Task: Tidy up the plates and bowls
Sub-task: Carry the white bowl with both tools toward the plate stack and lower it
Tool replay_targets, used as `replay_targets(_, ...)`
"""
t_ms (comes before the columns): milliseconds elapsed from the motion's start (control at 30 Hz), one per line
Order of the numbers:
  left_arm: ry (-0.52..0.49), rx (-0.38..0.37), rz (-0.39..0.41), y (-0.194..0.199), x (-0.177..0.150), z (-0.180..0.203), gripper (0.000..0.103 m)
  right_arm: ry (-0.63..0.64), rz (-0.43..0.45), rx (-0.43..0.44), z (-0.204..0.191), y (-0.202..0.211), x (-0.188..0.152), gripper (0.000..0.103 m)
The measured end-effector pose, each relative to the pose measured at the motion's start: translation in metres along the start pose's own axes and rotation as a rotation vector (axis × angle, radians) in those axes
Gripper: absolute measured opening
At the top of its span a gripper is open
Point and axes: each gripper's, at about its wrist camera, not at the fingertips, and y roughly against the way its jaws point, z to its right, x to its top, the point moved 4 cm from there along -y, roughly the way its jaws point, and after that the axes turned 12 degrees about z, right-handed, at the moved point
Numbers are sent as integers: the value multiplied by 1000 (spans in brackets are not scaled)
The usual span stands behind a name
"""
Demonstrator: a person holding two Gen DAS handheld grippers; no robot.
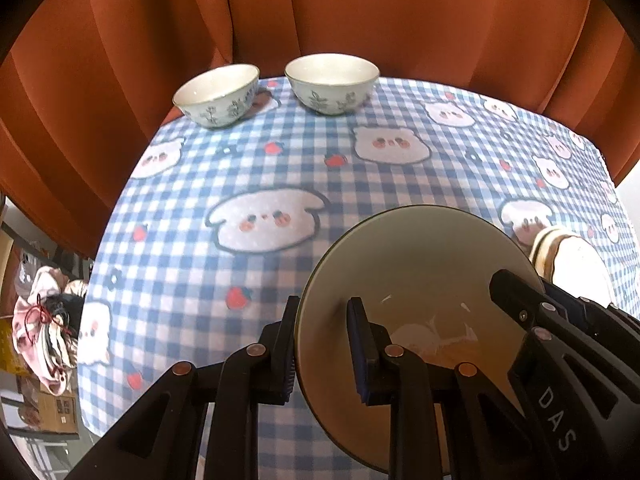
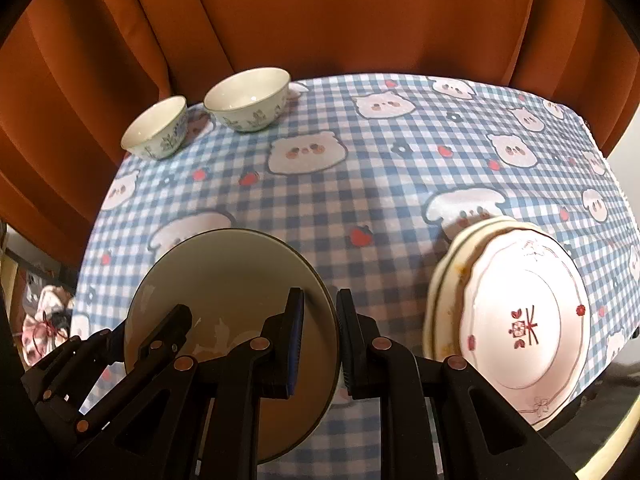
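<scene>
A beige bowl with a dark rim (image 1: 412, 264) (image 2: 224, 276) is near the table's front. My left gripper (image 1: 326, 344) straddles its left rim, one finger outside and one inside. My right gripper (image 2: 320, 340) straddles its right rim the same way. Both look closed on the rim. Two small floral bowls (image 1: 218, 94) (image 1: 332, 82) stand at the far left edge, also in the right wrist view (image 2: 158, 128) (image 2: 248, 98). A stack of white plates (image 2: 520, 312) lies at the right, its top plate patterned red.
The table carries a blue checked cloth with cartoon animals (image 2: 360, 184). An orange curtain (image 2: 320, 12) hangs behind it. Clutter and boxes (image 1: 44, 320) sit on the floor to the left.
</scene>
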Motion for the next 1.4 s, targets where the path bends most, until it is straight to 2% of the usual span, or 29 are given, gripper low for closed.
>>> replay_targets(433,24,14,-82,-12,-36,32,21,45,-61,14,35,-10,-32,20)
replay_targets(667,36,40,-79,-11,-39,36,21,66,-71,35,41,-14,-36,20)
replay_targets(833,41,32,-80,-10,-42,41,35,72,-74,54,43,-15,-39,20)
replay_targets(1000,61,22,-85,-7,-46,44,39,79,-72,84,47,-13,-41,20)
replay_targets(1133,58,36,-77,-3,-47,45,56,100,-68,92,46,-10,-43,20)
replay_targets(1233,56,26,-70,1,-45,46,57,110,-63,88,46,-8,-43,22)
replay_targets(1267,52,25,-66,2,-45,46,57,110,-61,88,45,-7,-42,29)
replay_targets(1300,49,30,-61,4,-43,46,60,112,-56,89,45,-6,-42,45)
replay_targets(1333,46,37,-52,6,-41,45,63,112,-51,89,45,-4,-41,56)
replay_targets(1367,46,37,-43,8,-40,44,64,108,-41,93,44,-3,-40,74)
replay_targets(1400,47,38,-34,10,-38,43,65,102,-22,98,44,1,-39,77)
